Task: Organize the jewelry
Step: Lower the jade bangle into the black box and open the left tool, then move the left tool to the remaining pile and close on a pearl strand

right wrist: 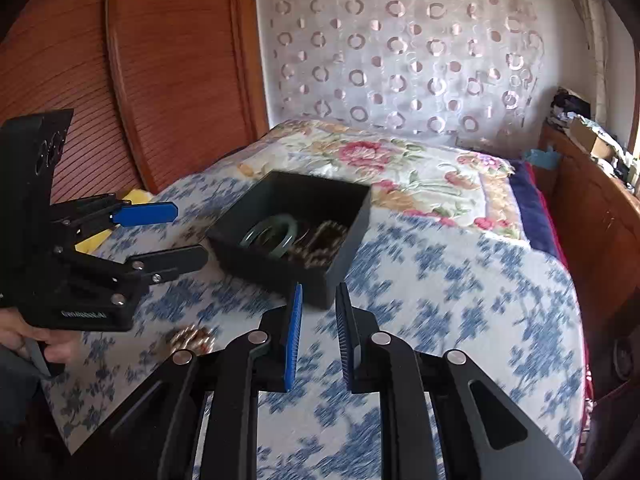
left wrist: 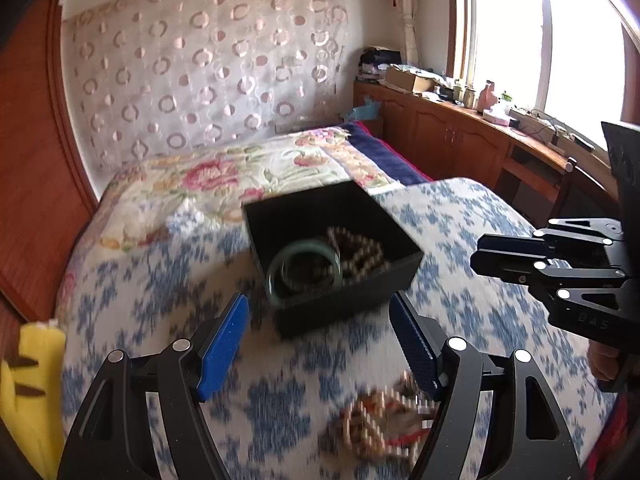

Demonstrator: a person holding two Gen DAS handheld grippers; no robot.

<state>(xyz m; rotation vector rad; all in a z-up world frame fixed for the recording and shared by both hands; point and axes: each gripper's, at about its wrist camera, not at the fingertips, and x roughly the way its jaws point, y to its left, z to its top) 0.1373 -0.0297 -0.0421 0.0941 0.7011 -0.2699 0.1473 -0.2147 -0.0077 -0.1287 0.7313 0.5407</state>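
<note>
Item one, the black box: open-topped, square, standing on the blue-and-white floral bedspread towards the middle of the bed. Contents: a pale green bangle leaning against the near wall, and a heap of brown beads just behind and beside it, touching. Item two, loose on the bedspread outside the box: a blurred cluster of pale and reddish beaded jewelry, lying near your left gripper's right-hand finger. Your left gripper has its blue pads well apart and nothing between them; the box sits beyond its fingertips. Your right gripper has its pads drawn close with a narrow gap, nothing caught in it, and its tips lie over the box's near corner in the right wrist view. Surroundings: a floral quilt beyond the box, a sheer curtain with ring pattern behind the bed, a wooden cabinet under the window, and a yellow item at the bed's left edge.
</note>
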